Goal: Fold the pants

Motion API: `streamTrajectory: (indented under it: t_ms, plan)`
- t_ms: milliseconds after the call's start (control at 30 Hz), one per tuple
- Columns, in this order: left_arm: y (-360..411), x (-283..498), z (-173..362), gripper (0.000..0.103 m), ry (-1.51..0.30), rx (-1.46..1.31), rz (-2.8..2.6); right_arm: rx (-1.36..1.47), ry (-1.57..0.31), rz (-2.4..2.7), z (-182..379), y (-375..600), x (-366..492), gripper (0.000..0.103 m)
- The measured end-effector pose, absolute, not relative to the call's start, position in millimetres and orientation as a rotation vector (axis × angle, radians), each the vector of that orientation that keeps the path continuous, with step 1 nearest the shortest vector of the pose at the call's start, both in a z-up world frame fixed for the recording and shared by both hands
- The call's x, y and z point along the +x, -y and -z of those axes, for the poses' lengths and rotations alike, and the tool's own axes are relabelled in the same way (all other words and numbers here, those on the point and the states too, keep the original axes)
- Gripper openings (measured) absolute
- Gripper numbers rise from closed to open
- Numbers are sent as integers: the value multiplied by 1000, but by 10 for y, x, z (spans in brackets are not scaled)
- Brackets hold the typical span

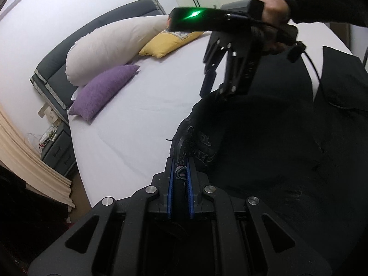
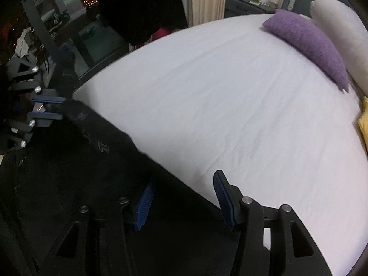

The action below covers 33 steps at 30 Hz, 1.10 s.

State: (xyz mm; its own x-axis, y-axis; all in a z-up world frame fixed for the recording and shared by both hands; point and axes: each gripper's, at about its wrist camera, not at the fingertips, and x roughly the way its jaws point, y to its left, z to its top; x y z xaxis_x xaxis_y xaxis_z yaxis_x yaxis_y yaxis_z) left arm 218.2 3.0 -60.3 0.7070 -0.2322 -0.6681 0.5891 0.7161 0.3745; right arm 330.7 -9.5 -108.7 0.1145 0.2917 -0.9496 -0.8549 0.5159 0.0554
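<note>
One pair of pants [image 1: 264, 142], three pillows [image 1: 108, 89]

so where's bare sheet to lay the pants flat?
Free: the white sheet between the black pants and the purple pillow. Crowded: the headboard end, with purple, white and yellow pillows.
</note>
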Motion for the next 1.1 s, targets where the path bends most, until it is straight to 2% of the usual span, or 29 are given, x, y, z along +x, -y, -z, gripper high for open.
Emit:
streamTrajectory:
  t_ms: [67, 100, 133, 233, 633, 900, 1100]
  plan:
    - [-12, 2135, 601, 9, -631, 612, 494, -606, -1185, -936, 1114, 73, 3323, 44]
    - [-9, 2107, 601, 9, -631, 613, 493, -607, -1192, -942, 1116, 65, 3324, 30]
    - [-1, 2098, 599, 9, -631, 613, 491, -609, -1195, -947, 1108, 65, 3312, 21]
    - [-3, 2084, 578, 8, -629, 601, 486, -622, -1193, -951, 1077, 76, 3244, 9]
    - [-81, 1951, 446, 8, -621, 537, 446, -442, -1132, -871, 804, 247, 2907, 5]
    - [-74, 1593, 373, 8, -603, 534, 455, -148, -1208, -895, 715, 172, 2544, 5]
    - [-72, 1233, 269, 8, -592, 540, 461, -41, -1250, -899, 692, 256, 2340, 5]
